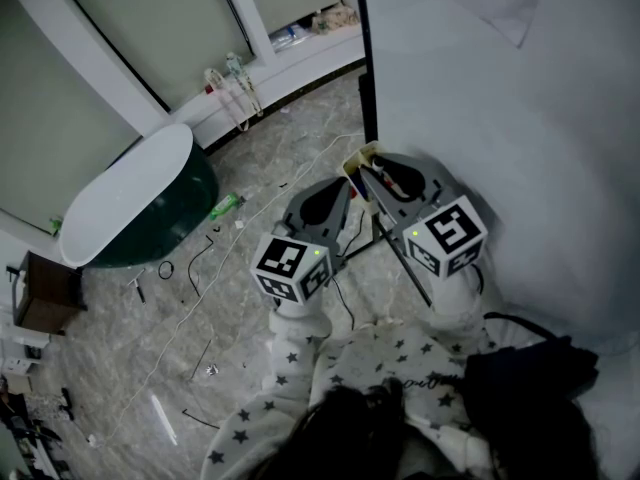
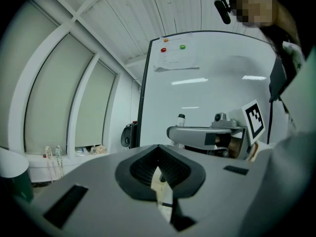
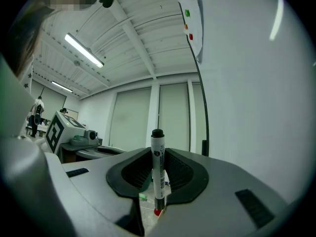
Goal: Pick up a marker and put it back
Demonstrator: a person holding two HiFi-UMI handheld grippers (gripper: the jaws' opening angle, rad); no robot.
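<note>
A white marker with a black cap and a red end stands upright between the jaws of my right gripper, which is shut on it. In the head view this gripper is raised beside the lower left edge of the whiteboard. Just left of it, my left gripper has its jaws closed together with nothing between them. The left gripper view shows the right gripper side-on in front of the whiteboard.
The whiteboard's black frame post rises just beyond the grippers. A sheet of paper with a red magnet and a green magnet hangs at the board's top. A white-topped green tub, loose cables and a windowsill lie left.
</note>
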